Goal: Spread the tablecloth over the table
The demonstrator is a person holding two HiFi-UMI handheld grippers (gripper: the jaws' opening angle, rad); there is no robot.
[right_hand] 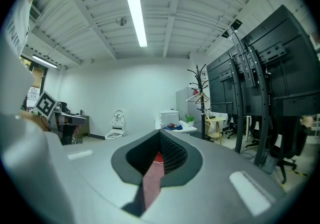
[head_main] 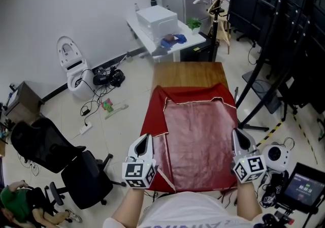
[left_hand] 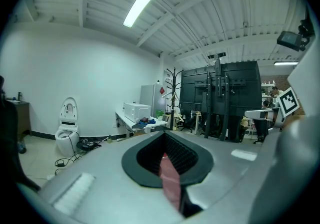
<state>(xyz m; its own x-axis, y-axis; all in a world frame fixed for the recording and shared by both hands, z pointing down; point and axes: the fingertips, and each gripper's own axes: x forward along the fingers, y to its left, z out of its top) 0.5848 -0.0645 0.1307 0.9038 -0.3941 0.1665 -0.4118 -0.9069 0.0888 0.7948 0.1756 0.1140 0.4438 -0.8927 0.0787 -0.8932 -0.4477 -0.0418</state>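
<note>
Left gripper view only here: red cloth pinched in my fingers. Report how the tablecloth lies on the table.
Observer: In the head view the tablecloth covers the near part of the table; its far wooden end is bare.
Operator: Check the other gripper.
Observer: The right gripper is shut on the tablecloth too, at its near right edge.
Operator: Describe the cloth's surface.
Observer: A paler pink middle edged with light trim; darker red along the far and left sides.

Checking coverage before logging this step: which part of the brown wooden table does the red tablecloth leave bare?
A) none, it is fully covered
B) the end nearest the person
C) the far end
C: bare wood of the brown wooden table shows beyond the far edge of the red tablecloth in the head view.
</note>
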